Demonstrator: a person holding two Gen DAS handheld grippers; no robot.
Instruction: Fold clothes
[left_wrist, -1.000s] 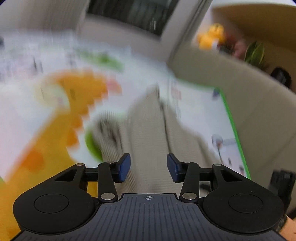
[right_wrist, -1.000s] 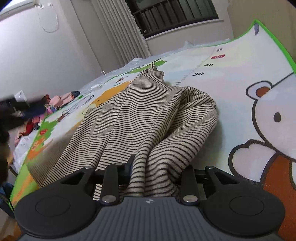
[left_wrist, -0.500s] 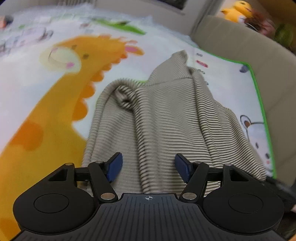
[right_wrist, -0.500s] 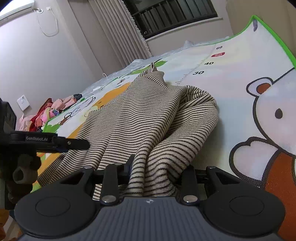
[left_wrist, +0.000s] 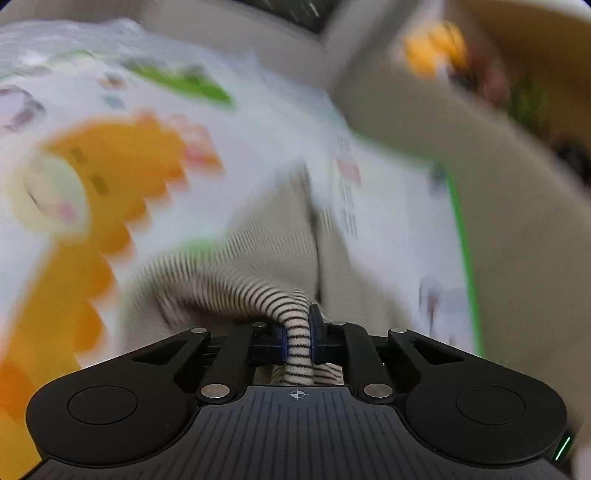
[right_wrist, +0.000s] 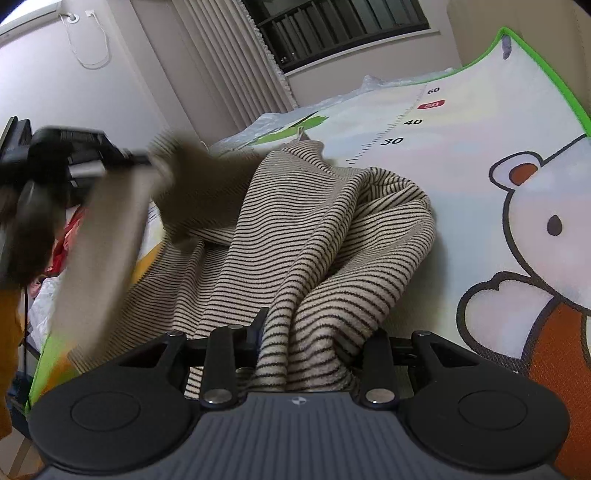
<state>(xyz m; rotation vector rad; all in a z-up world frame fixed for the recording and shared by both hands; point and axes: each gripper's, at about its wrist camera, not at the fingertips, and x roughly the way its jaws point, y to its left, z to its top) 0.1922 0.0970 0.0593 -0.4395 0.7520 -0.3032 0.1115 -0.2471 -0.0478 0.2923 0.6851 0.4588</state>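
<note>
Left wrist view: the left gripper (left_wrist: 298, 338) is clamped tight on a rolled fold of the striped sweater (left_wrist: 258, 258), everything beyond blurred over the giraffe play mat (left_wrist: 110, 177). On the right wrist view, the right gripper (right_wrist: 314, 354) pinches a thick bunch of the same sweater (right_wrist: 314, 229), spread rumpled across the mat (right_wrist: 480, 147) beside the printed bear (right_wrist: 546, 229).

Ahead of the tool lies a play mat (right_wrist: 461, 155) printed with cartoon animals, a number scale and a green border. Beyond its far edge hang pale pleated curtains (right_wrist: 221, 62) beside a dark window (right_wrist: 340, 26) with bars. A white wall (right_wrist: 92, 96) rises to the left, a cord looped on it. Far left sits a blurred pile of red and pink cloth (right_wrist: 62, 247).
</note>
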